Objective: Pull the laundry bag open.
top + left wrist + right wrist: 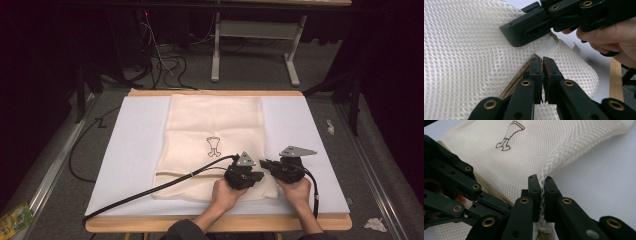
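Observation:
A cream mesh bag [215, 125] with a small black line drawing [213, 146] lies flat on a white mat [135, 150]. Both grippers meet at the bag's near right corner. My left gripper [257, 176] points right; in the left gripper view its jaws [542, 65] stand pressed together on the bag's mesh edge, beside a white tape tab [546, 47] and a tan seam. My right gripper [265, 163] points left. Its jaws [541, 185] are shut on a pinched fold of mesh [554, 157], which rises in a ridge. A hand [609, 35] holds the right gripper.
The mat covers a wooden table whose front edge [150, 224] runs below my forearms. A black cable [150, 192] trails left from the left gripper across the bag and mat. A grey desk frame [250, 30] and loose wires stand beyond the table. Paper scraps [375, 224] lie on the floor.

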Available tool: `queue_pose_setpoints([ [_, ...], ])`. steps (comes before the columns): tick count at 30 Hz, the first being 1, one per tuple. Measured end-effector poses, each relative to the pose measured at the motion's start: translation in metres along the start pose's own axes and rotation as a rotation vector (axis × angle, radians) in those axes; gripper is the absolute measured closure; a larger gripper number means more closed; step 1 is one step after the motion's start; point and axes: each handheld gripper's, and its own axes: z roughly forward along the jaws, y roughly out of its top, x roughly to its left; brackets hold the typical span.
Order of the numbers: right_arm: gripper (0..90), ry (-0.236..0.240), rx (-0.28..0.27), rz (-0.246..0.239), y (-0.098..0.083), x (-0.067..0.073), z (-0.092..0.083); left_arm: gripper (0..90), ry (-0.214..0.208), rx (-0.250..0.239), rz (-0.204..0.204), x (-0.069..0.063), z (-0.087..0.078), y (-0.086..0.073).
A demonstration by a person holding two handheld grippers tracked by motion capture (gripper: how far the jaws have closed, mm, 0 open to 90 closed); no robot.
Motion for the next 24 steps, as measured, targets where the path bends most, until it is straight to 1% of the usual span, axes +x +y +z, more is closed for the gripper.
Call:
queue_pose_setpoints([
  [7, 87.9, -0.002, 0.000, -0.003, 0.0000, -0.0006, -0.0011, 86.6, 0.002, 0.003, 0.014, -0.0003, -0.0020, 0.0004],
  [11, 87.9, 0.001, 0.003, 0.005, -0.0013, -0.0010, -0.0018, 86.6, 0.002, 0.009, 0.023, 0.0000, -0.0045, 0.0014],
  [16, 87.9, 0.001, 0.002, -0.005, -0.0008, -0.0012, -0.0022, 86.7, 0.005, 0.007, 0.023, 0.0001, -0.0058, 0.0017],
  [24, 88.0, 0.005, 0.004, -0.001, -0.0011, -0.0011, -0.0027, 86.8, 0.008, 0.014, 0.028, -0.0005, -0.0077, 0.0025],
])
